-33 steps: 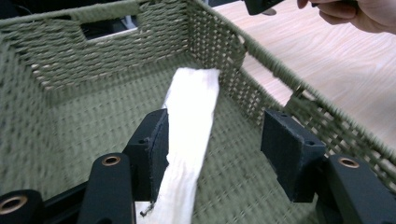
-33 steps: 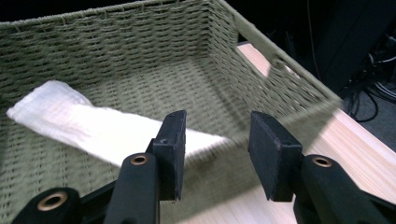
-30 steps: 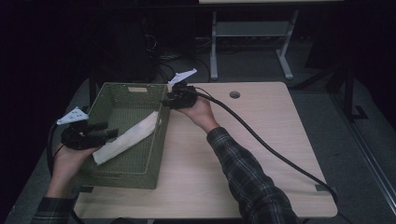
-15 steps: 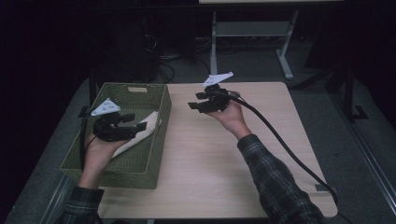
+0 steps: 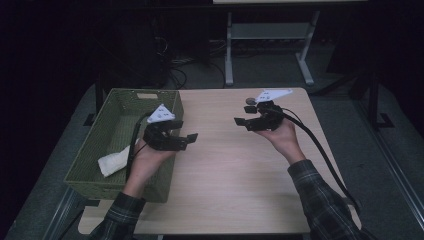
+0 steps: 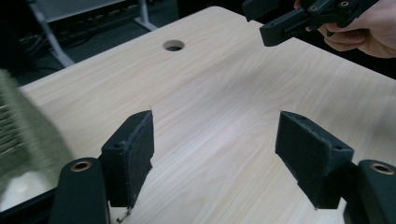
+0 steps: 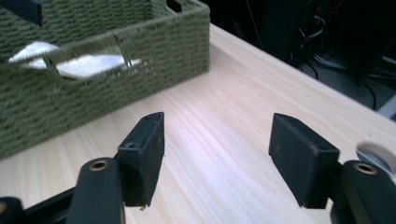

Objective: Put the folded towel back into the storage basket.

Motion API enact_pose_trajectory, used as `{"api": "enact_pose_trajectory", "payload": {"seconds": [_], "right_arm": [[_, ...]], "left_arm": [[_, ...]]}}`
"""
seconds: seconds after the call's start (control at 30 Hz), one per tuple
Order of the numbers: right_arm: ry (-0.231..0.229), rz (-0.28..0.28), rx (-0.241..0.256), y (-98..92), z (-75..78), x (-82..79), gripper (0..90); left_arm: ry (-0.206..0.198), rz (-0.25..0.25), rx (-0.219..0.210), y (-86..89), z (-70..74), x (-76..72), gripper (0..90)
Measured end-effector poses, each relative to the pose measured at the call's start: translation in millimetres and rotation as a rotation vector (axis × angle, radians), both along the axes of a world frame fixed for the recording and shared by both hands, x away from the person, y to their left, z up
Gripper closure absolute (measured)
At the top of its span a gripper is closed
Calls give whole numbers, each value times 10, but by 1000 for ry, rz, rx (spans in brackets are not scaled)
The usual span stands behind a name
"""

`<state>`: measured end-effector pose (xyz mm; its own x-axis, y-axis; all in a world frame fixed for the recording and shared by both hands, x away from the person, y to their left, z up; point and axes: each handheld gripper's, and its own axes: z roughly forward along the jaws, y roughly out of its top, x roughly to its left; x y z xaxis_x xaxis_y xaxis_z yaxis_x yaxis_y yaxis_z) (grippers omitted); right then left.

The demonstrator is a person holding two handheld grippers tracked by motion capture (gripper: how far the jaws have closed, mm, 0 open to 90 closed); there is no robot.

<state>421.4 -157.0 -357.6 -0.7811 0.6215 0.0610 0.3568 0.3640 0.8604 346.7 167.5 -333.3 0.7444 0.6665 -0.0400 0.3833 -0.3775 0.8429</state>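
Two grippers: both held above the table, jaws spread wide, nothing between them.
Table [image 5: 240, 175]: pale wood; the high view shows its whole top with a small round hole [image 5: 249, 100] near the far edge, just behind the right gripper.
Basket [image 5: 112, 125]: green woven, on the table's left side; the high view looks into it from above, while the right gripper view shows its woven side wall [image 7: 154, 51] with a slot through which white shows.
Cloth [image 5: 114, 161]: white, crumpled, lying inside the basket near its front, touching neither gripper; the right gripper view shows it [image 7: 88, 65] through the slot.
Left gripper [image 5: 187, 139]: over the basket's right edge, jaws pointing right across the table; its own view [image 6: 215, 158] shows bare wood between the wide jaws, a blurred bit of basket at the left, the hole [image 6: 173, 45] far off.
Right gripper [image 5: 242, 112]: over the table's far right part, jaws pointing left toward the basket; its own view [image 7: 217, 156] shows wide jaws over bare wood; the left gripper view catches it [image 6: 280, 18] from the front in a hand.
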Motion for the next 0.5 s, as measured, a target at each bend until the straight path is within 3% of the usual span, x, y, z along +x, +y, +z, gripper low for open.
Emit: {"api": "enact_pose_trajectory", "payload": {"seconds": [0.2, 0.5], "right_arm": [[24, -42, 2, -282, -171, -176, 304], [55, -93, -13, -581, -423, -477, 272]], "left_arm": [[19, -45, 3, -242, -163, -42, 256], [48, -85, 49, -483, -450, -120, 238]]}}
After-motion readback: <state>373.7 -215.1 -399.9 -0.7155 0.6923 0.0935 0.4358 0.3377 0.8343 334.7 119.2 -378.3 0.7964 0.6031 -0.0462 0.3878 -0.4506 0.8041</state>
